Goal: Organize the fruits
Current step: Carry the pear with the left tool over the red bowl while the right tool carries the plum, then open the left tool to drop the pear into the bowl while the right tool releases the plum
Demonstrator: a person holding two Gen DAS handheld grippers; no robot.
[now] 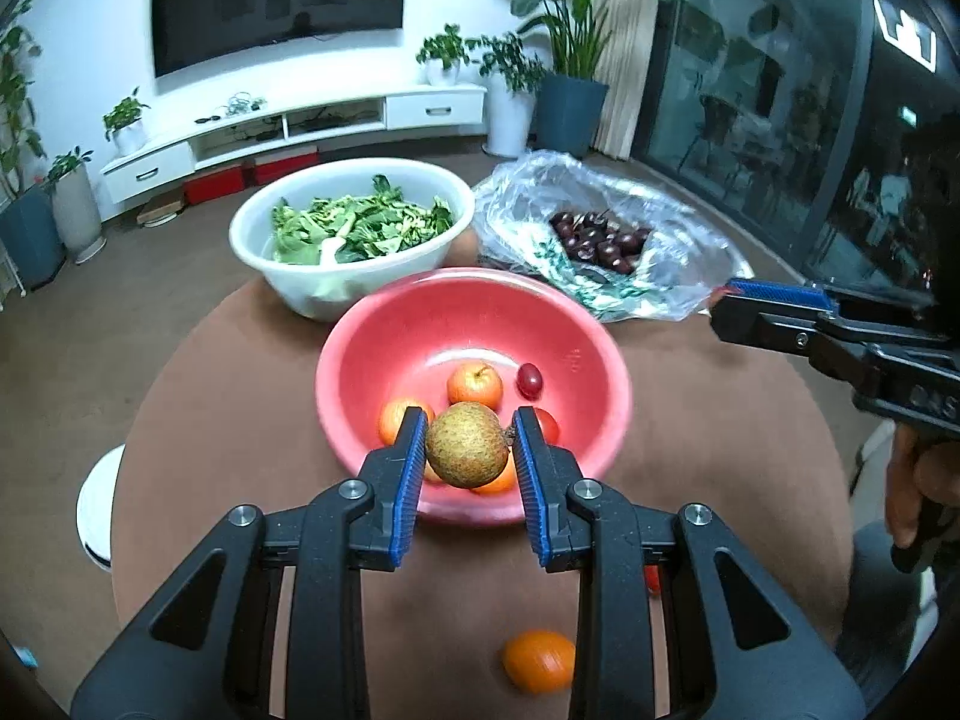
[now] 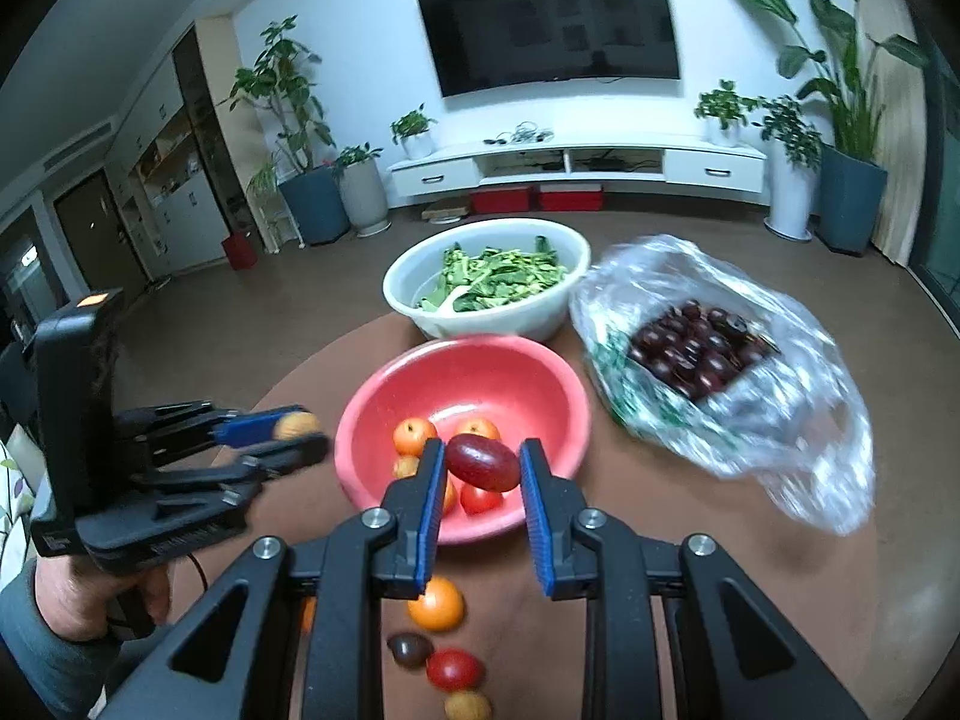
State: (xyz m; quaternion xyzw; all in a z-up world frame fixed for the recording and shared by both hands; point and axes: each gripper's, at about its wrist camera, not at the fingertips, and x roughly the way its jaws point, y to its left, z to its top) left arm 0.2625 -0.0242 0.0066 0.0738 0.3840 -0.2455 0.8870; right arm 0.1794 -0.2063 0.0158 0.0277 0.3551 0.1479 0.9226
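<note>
While several small fruits already lie in the pink bowl [image 1: 384,324], both tools hover above it — the left tool [image 1: 468,450] clamps a speckled brown fruit [image 1: 467,445], the right tool [image 2: 483,468] a dark red one [image 2: 482,462]. More fruits [image 2: 436,603] wait on the table [image 1: 210,396].

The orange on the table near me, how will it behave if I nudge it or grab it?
The orange looks round and smooth, so a nudge would probably roll it across the flat table. Its glossy skin may slip between narrow pads. It looks firm, probably not fragile.
</note>
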